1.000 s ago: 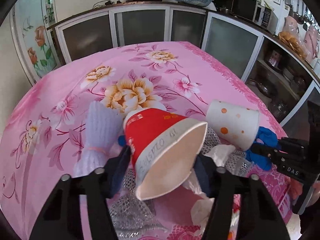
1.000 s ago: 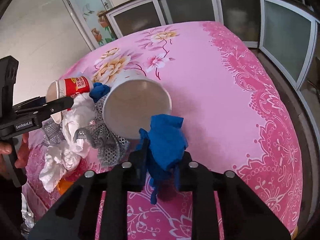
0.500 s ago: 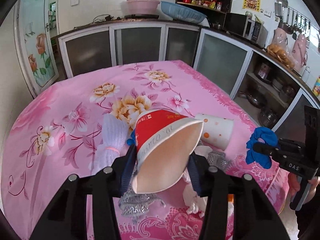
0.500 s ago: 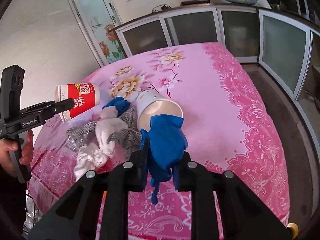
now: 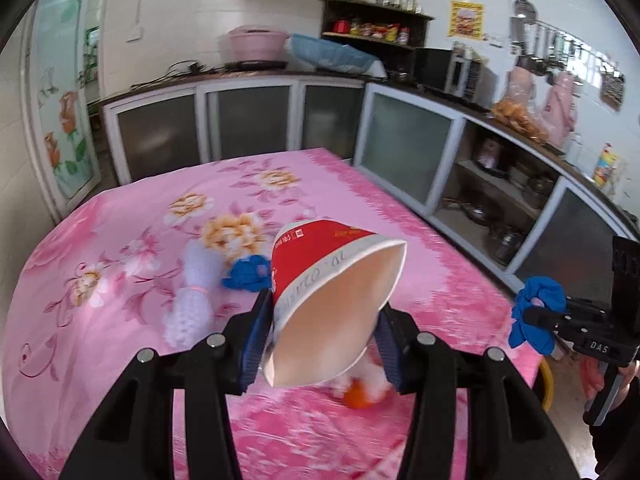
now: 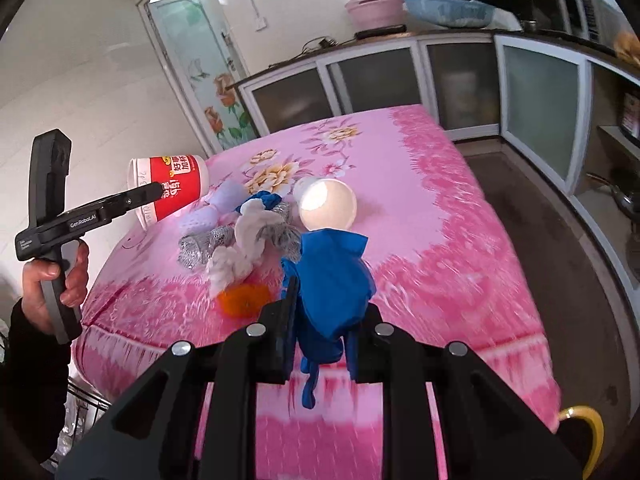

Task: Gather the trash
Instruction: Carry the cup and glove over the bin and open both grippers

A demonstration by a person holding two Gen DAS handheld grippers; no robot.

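A squashed red paper cup [image 5: 320,264] hangs above the near part of the pink floral table [image 5: 120,240], with my left gripper [image 5: 324,312] shut on it. The right wrist view shows this cup [image 6: 176,188] at the left, held by a hand. My right gripper [image 6: 326,300] is shut on a crumpled blue glove [image 6: 332,280] in front of the table's near edge. On the cloth lie a white dotted cup [image 6: 326,204] on its side, white tissue [image 6: 240,248], silver mesh [image 6: 204,244], an orange piece [image 6: 244,300], a second blue glove [image 5: 246,276] and a white knitted glove [image 5: 192,300].
Grey-fronted cabinets [image 5: 248,120] run along the back wall and the right side, with a strip of floor [image 6: 540,240] between them and the table. A yellow rim [image 6: 588,432] shows low at the right. A wire rack [image 6: 80,408] stands low at the left.
Both grippers have risen and drawn back from the pile, the left with the red cup and the right with the blue glove. The other litter stays on the cloth.
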